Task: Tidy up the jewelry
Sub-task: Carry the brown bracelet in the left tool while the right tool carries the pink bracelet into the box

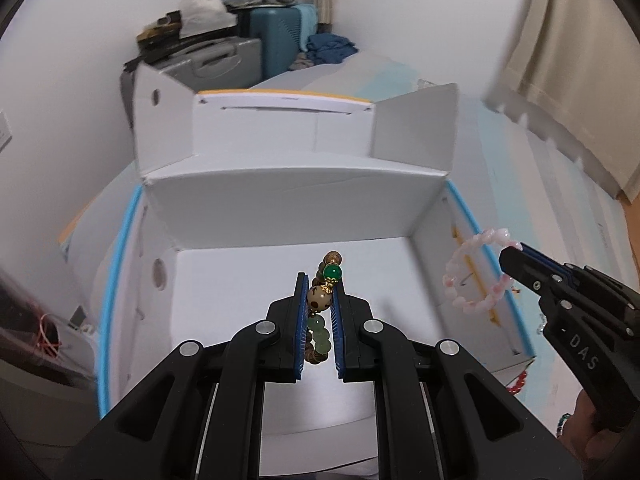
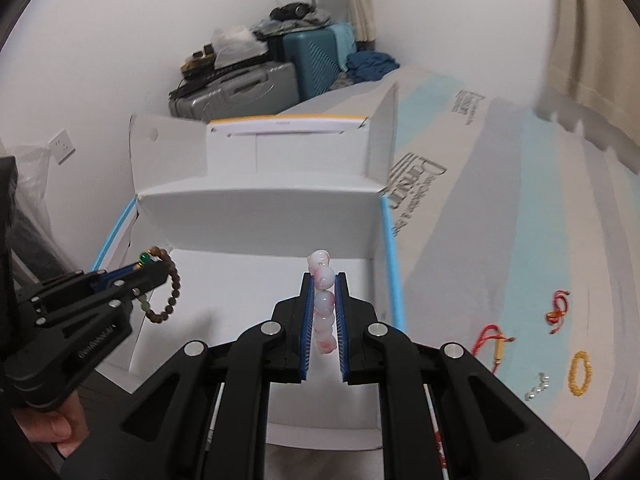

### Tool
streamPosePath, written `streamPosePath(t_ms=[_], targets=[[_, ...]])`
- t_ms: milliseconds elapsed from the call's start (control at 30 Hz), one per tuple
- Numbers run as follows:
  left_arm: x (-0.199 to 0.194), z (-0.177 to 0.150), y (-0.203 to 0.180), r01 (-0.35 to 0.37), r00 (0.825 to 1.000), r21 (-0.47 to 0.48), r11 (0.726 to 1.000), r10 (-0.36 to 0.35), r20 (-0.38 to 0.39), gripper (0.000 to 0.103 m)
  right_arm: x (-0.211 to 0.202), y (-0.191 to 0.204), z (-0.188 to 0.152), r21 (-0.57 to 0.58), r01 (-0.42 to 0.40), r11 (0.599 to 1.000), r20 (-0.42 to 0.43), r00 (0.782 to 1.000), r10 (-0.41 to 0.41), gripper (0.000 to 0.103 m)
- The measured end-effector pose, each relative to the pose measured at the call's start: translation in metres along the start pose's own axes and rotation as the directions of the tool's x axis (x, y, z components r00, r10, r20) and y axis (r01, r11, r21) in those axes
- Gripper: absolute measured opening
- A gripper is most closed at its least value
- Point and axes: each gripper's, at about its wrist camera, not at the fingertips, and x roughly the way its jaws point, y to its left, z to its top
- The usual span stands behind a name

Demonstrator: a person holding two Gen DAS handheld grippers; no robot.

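Your left gripper (image 1: 320, 300) has its jaws clamped on the wooden-and-green bead bracelet (image 1: 322, 312) above the open white box (image 1: 224, 280), while your right gripper (image 1: 516, 254) carries the pink bead bracelet (image 1: 476, 276) over the box's right wall.

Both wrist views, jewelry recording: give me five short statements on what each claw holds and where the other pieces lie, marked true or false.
1. The left claw is shut on a bracelet of brown and green beads. True.
2. The right claw is empty. False: it is shut on the pink bead bracelet.
3. The white box below both claws already holds several pieces. False: the part of its floor that shows is bare.
4. A yellow bead bracelet lies on the surface outside the box. True.
5. The red cord pieces lie inside the box. False: they lie outside it, near the yellow bead bracelet.
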Motion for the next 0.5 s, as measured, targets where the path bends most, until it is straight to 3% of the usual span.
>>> streamPosePath(t_ms=[300,500], targets=[[0.032,-0.012,0.036,-0.053,0.993,-0.04,0.998,0.048,-0.107,0.01,0.039,0.015,-0.011,-0.031,-0.017,0.999,-0.1,0.995,0.014,0.01],[0.057,-0.02,0.052,-0.045,0.98,-0.069,0.997,0.031,-0.198,0.01,0.06,0.021,-0.017,-0.042,-0.019,0.999,-0.157,0.988,0.012,0.01]])
